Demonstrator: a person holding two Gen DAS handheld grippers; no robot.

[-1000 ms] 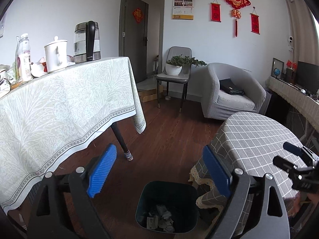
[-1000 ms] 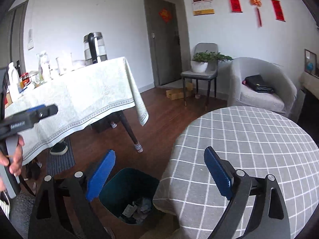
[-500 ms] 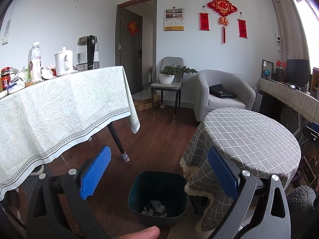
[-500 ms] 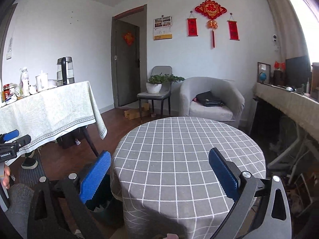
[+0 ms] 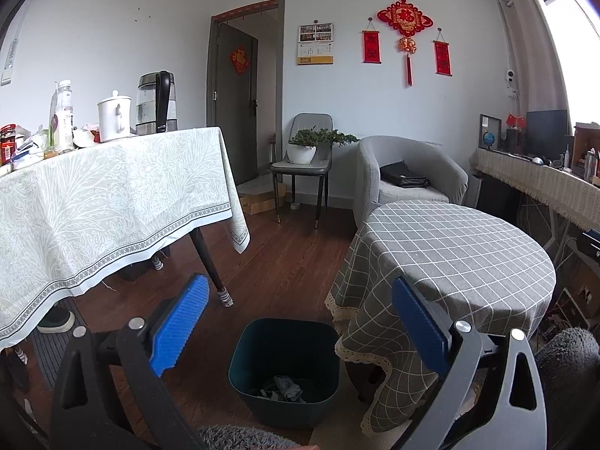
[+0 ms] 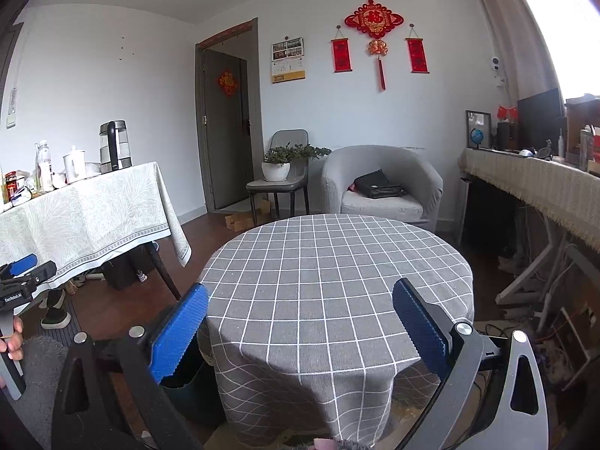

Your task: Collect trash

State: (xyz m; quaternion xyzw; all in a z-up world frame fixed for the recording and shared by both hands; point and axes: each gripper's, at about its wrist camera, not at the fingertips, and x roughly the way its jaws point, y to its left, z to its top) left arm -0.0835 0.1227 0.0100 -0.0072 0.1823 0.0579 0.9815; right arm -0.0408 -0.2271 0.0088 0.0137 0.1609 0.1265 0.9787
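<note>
finally: both grippers, left gripper (image 5: 296, 322) and right gripper (image 6: 298, 324), fingers spread, empty; trash sat in bin (image 5: 283, 371); round worktop (image 6: 337, 262) bare; best withdrawn gently.

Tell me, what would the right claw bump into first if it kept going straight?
Probably the round table with the grey checked cloth: the open right claw points across its top, so depth is uncertain. It may skim over toward the grey armchair.

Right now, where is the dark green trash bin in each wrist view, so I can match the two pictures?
Left wrist: the trash bin sits bottom centre, fully visible, crumpled trash inside.
Right wrist: only a sliver of the bin shows at lower left, behind the blue finger.
Shared landmark: the round checked table, right beside the bin.
</note>
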